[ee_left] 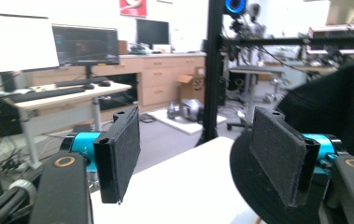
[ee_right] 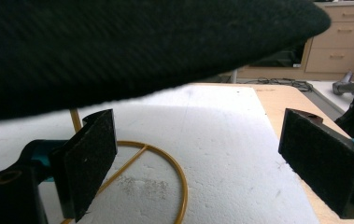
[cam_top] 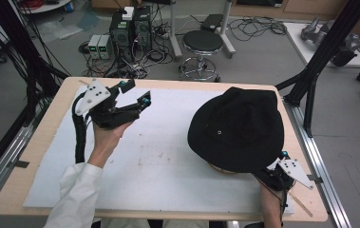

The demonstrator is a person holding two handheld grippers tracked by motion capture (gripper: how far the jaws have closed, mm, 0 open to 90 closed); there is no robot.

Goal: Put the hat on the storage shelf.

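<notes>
Scene: a black fabric bucket hat (cam_top: 237,128) with a wide brim is seen perched on a thin yellow wire stand (ee_right: 142,163), whose ring base lies on the white foam sheet (cam_top: 158,156) covering the wooden surface (cam_top: 49,128).
Hat position: the hat is set at the right half of the surface, raised off the foam by the stand; in the right gripper view its brim hangs above the wire ring.
Left gripper (cam_top: 135,95): it is held up over the left part of the surface, well apart from the hat, and is pointed towards it; its jaws are spread wide with nothing between them. In the left gripper view the hat's brim (ee_left: 254,186) is seen just beyond the right-hand pad.
Right gripper (cam_top: 273,167): it is held low at the near right corner, just under the hat's near brim; its jaws are apart and nothing is clamped, the stand's upright being seen beside one pad.
Done so far: by the look of it, the hat is already seated on the stand and is released by both grippers.
Left to do: it cannot be told whether the hat is to be straightened or lifted off; either way a fresh grip on the brim is judged necessary.
</notes>
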